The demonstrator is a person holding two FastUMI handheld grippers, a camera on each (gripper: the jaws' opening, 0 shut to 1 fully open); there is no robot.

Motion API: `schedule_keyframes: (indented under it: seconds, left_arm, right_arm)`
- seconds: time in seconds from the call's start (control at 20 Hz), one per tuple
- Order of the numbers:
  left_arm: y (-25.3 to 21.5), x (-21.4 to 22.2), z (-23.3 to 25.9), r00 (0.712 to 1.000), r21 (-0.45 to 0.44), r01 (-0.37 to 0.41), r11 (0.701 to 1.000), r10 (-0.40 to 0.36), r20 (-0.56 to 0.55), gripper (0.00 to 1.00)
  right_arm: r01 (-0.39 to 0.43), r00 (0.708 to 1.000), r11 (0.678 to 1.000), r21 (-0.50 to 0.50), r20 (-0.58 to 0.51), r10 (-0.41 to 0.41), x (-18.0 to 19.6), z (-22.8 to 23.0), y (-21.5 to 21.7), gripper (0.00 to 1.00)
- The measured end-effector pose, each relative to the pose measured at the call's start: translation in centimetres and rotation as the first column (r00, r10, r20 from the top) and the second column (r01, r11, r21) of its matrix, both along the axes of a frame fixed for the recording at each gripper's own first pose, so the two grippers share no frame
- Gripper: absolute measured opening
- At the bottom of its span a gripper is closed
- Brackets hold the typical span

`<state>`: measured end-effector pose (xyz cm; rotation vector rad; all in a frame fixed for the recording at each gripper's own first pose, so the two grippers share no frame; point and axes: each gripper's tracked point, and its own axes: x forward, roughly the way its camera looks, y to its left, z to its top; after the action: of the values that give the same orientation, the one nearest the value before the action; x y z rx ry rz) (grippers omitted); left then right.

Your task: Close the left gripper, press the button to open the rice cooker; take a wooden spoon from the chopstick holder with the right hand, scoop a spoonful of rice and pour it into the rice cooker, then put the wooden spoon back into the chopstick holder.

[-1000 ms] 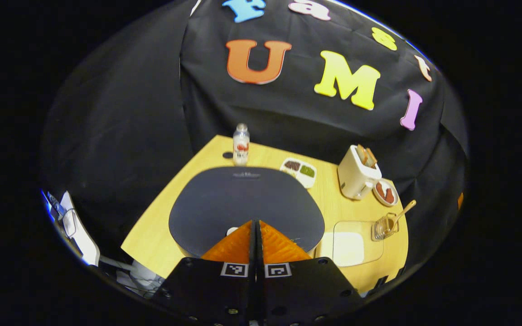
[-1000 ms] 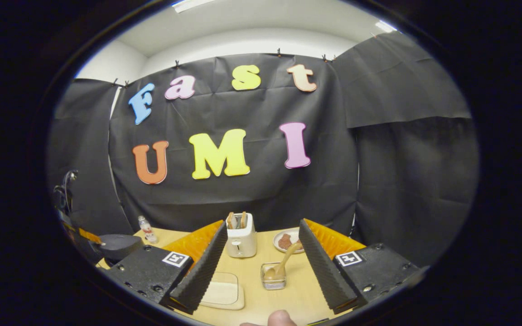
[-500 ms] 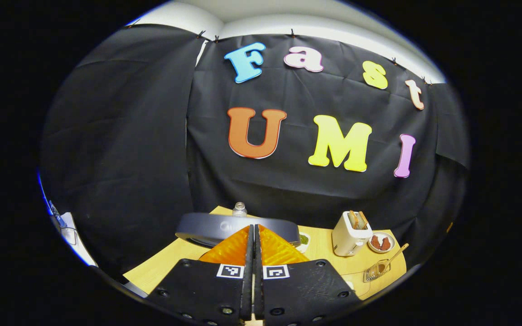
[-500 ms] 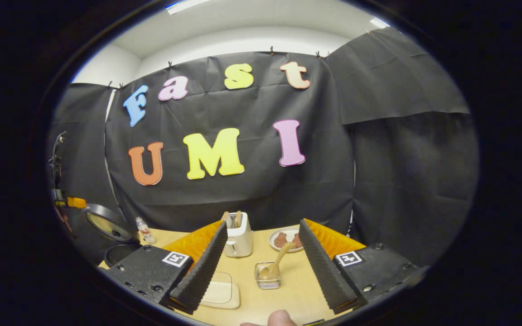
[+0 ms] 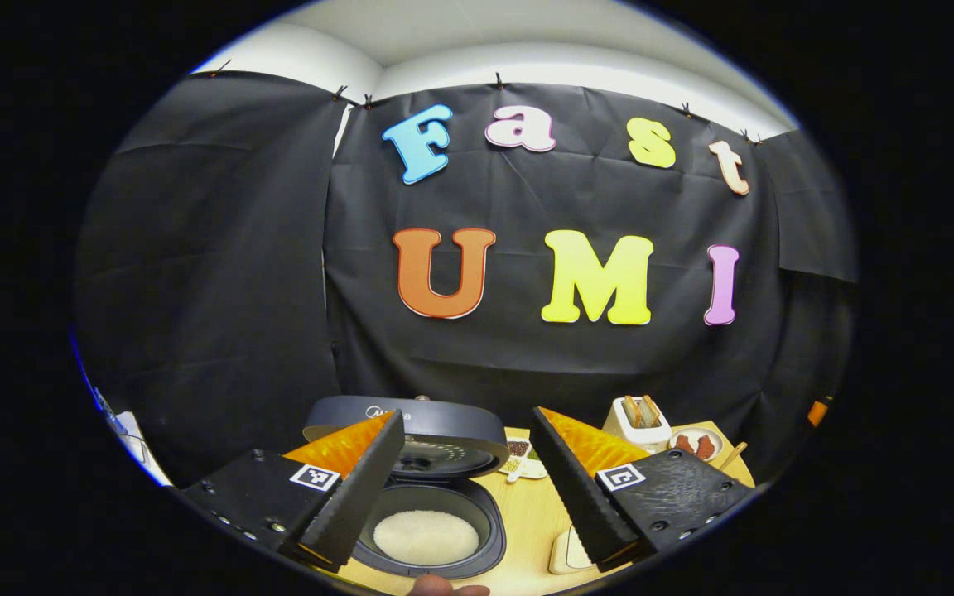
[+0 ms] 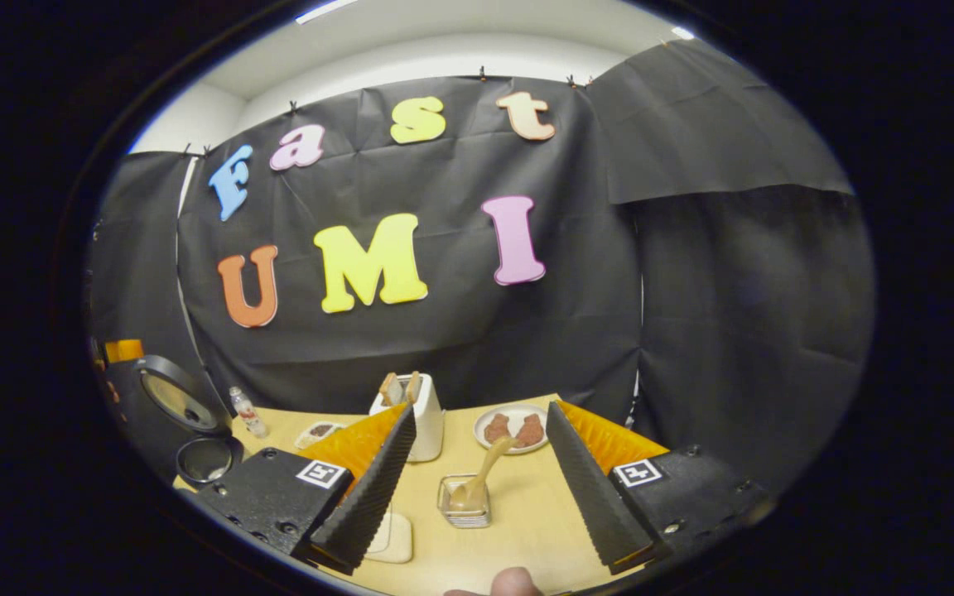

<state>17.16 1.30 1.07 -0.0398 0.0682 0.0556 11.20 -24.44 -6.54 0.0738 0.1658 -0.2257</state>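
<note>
**Both sets of fingers spread, rice cooker lid up**

My left gripper [image 5: 467,476] has its fingers spread wide with nothing between them, hanging over the rice cooker [image 5: 431,530] at the table's left edge. The lid [image 5: 436,430] stands raised behind the pot, and white rice [image 5: 426,536] lies in the bowl. There is writing on the lid's front, too small for me to read. Each finger mount carries a small square black-and-white marker [image 5: 312,476].

My right gripper [image 6: 481,476] is also open and empty, aimed at the chopstick holder [image 6: 464,501] near the middle of the table [image 6: 527,530]. The wooden spoon [image 6: 485,476] stands in the holder, leaning right. Behind it sit a toaster [image 6: 423,418] and a plate [image 6: 514,428] toward the far edge. In the right gripper view the open rice cooker [image 6: 208,458] sits at the table's left edge, with a small bottle [image 6: 247,412] behind it.
</note>
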Motion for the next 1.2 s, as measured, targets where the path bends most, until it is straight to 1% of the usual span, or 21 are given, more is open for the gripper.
schedule_keyframes:
  seconds: [0.15,0.2,0.3,0.4,0.55,0.65,0.7,0.8,0.85,0.9,0.95,1.05,1.15,1.2]
  left_arm:
    - [-1.7,0.0,1.1,1.0,-0.018,0.002,1.0,-0.001,0.031,0.96]
    - [-2.2,0.3,1.1,0.999,-0.022,0.005,1.0,-0.004,0.034,0.95]
    - [-3.5,0.5,0.6,1.0,-0.021,0.005,1.0,-0.005,0.014,0.95]
    - [-4.1,0.7,0.3,1.0,-0.003,-0.018,1.0,0.018,0.006,0.95]
    - [-5.4,0.8,0.5,0.999,0.026,-0.033,0.999,0.032,0.022,0.95]
    - [-5.9,0.8,0.7,0.998,0.013,-0.055,0.998,0.054,0.03,0.95]
    - [-6.0,0.8,0.6,0.998,0.009,-0.065,0.998,0.065,0.023,0.94]
    - [-6.5,0.9,-0.3,0.997,0.014,-0.078,0.997,0.078,-0.002,0.95]
    - [-6.7,0.9,-0.6,0.997,0.018,-0.081,0.997,0.081,-0.015,0.95]
    - [-7.0,1.0,-0.9,0.996,0.02,-0.081,0.996,0.082,-0.028,0.95]
    - [-7.2,0.9,-1.0,0.996,0.021,-0.082,0.996,0.083,-0.041,0.95]
    - [-7.3,0.8,-1.3,0.995,0.026,-0.086,0.996,0.088,-0.056,0.95]
    - [-7.4,0.8,-1.6,0.994,0.027,-0.083,0.996,0.085,-0.066,0.95]
    - [-7.5,0.8,-1.5,0.994,0.027,-0.08,0.996,0.082,-0.069,0.95]
  right_arm:
    - [-0.023,0.998,0.999,0.034,-0.064,0.025,1.9,-3.3,-1.4,1.0]
    - [-0.036,0.995,0.999,0.041,-0.089,0.039,3.0,-4.8,-1.8,0.99]
    - [-0.061,0.986,0.995,0.073,-0.149,0.071,5.0,-7.9,-2.3,1.0]
    - [-0.081,0.974,0.99,0.116,-0.204,0.103,7.3,-11.0,-2.8,1.0]
    - [-0.103,0.95,0.978,0.183,-0.272,0.151,10.2,-15.2,-3.0,1.0]
    - [-0.102,0.935,0.968,0.229,-0.311,0.172,11.7,-17.5,-3.0,1.0]
    - [-0.101,0.927,0.964,0.246,-0.327,0.181,12.4,-18.6,-3.2,0.95]
    - [-0.107,0.918,0.958,0.267,-0.344,0.199,13.6,-20.0,-3.4,0.94]
    - [-0.117,0.914,0.954,0.276,-0.347,0.212,14.3,-20.6,-3.2,0.96]
    - [-0.125,0.909,0.951,0.283,-0.352,0.224,15.1,-21.3,-2.9,0.93]
    - [-0.129,0.904,0.947,0.293,-0.357,0.234,15.7,-21.9,-2.8,0.79]
    - [-0.133,0.896,0.936,0.325,-0.365,0.254,16.5,-22.7,-2.2,0.75]
    - [-0.141,0.894,0.931,0.337,-0.362,0.266,16.9,-22.6,-1.7,0.53]
    - [-0.143,0.894,0.931,0.335,-0.359,0.266,16.9,-22.6,-1.6,0.45]
